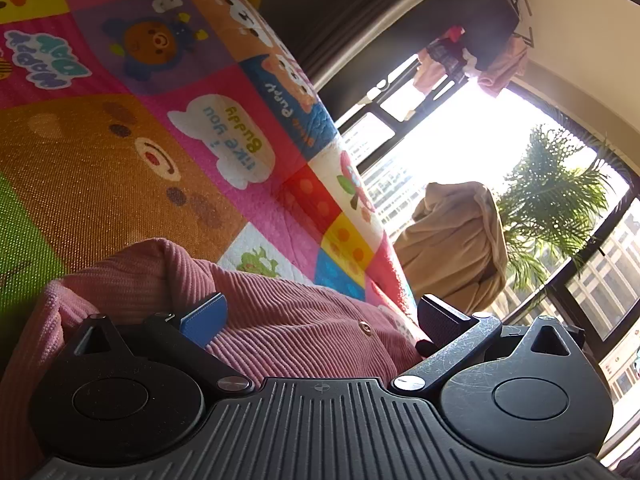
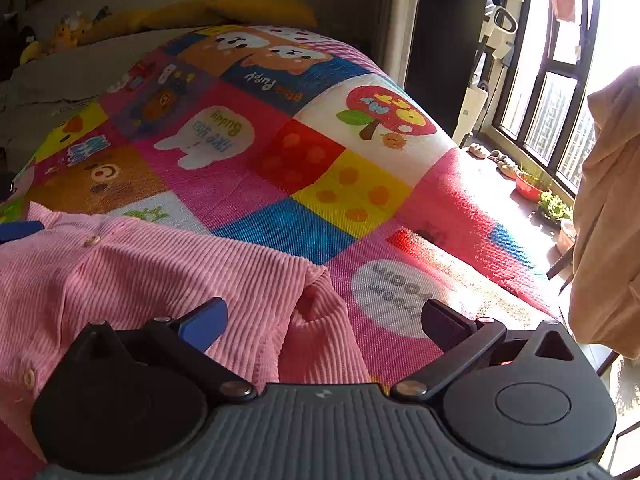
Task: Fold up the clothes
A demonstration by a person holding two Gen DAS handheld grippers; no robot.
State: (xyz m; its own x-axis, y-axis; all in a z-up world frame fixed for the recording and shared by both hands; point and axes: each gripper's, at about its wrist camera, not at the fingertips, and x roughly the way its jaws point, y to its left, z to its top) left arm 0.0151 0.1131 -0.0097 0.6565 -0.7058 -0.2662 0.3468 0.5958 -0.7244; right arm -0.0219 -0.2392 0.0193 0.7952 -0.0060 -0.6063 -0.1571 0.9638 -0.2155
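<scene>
Pink ribbed cardigan (image 2: 132, 280) lies spread near the bed's (image 2: 460, 216) window-side edge, flat for folding. Your left claw (image 1: 320, 316) and right claw (image 2: 324, 320) both gape wide over it, gripping nothing, placed to take cloth.

One pink ribbed garment (image 2: 140, 276) with three visible buttons (image 2: 93, 240) lies on one patchwork quilt (image 2: 304, 184), between two grippers (image 2: 320, 320), near one beige cloth (image 2: 608, 220).
</scene>
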